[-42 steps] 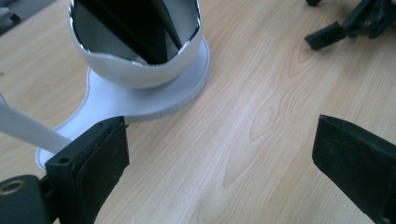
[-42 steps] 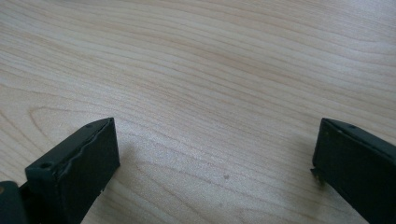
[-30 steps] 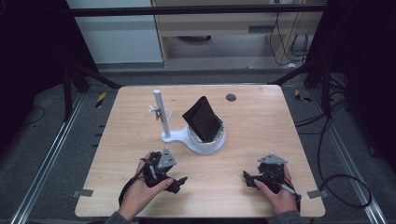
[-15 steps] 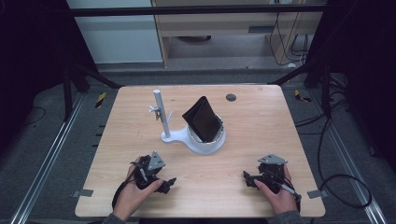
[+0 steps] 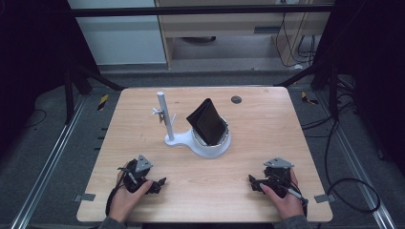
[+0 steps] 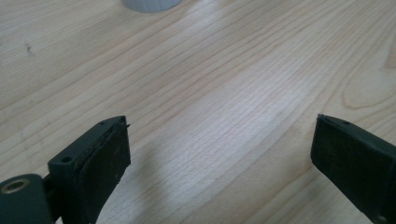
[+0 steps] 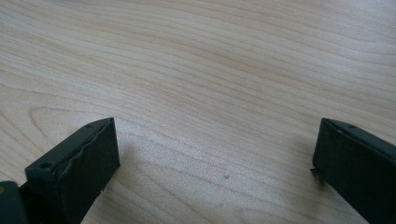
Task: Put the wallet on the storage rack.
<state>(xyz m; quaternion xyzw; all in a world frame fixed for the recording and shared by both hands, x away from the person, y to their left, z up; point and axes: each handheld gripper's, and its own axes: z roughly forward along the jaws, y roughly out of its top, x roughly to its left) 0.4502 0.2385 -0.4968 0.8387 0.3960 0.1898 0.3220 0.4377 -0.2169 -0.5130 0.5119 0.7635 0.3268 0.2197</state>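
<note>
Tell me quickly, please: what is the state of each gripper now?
Left gripper: open, holding nothing, over the table.
Right gripper: open, holding nothing.

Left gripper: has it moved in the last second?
Yes. The left gripper has drawn back from the white stand toward the table's near edge, jaws open.

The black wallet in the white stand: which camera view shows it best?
The high view shows it best: the black wallet leans whole in the bowl of the white stand, beside its post. The left gripper view catches just a white edge of the stand at the top, and the right gripper view looks at bare table.
</note>
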